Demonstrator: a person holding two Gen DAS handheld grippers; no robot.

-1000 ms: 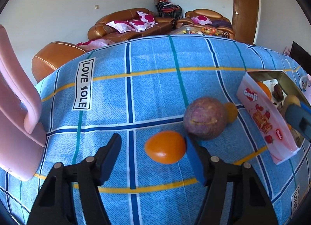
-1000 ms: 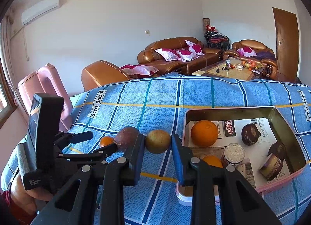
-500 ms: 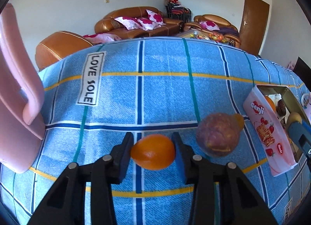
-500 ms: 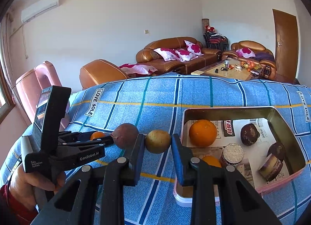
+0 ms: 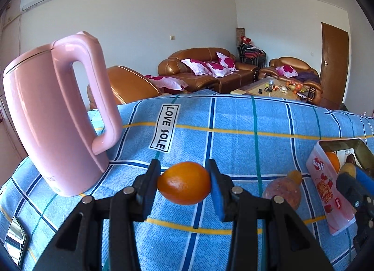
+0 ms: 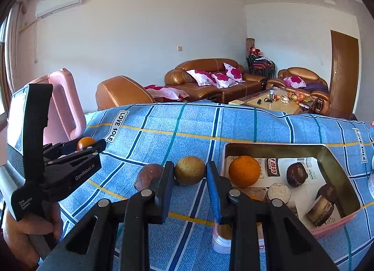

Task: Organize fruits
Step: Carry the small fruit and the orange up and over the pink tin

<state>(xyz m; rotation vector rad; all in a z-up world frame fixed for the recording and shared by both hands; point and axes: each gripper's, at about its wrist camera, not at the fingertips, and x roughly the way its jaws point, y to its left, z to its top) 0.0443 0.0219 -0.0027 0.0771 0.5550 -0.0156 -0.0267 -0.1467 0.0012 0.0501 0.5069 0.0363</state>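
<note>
My left gripper [image 5: 184,183] is shut on a small orange fruit [image 5: 184,182] and holds it above the blue checked cloth [image 5: 233,116]; it also shows in the right wrist view [image 6: 85,143]. My right gripper [image 6: 190,172] is shut on a yellow-brown round fruit [image 6: 189,170], held beside the pink tin box [image 6: 275,149]. A purple passion fruit [image 6: 149,176] lies on the cloth left of it, also in the left wrist view [image 5: 281,195]. The box holds a large orange [image 6: 244,171], dark fruits [image 6: 296,175] and other pieces.
A pink kettle [image 5: 53,116] stands on the cloth at the left. A small mirror-like object [image 5: 14,239] lies at the cloth's near left edge. Brown sofas [image 6: 210,79] and a coffee table [image 6: 273,101] stand beyond the table.
My left gripper closed on the small orange fruit and lifted it off the cloth, tilting up so the kettle shows. My right gripper keeps its hold on the yellow-brown fruit.
</note>
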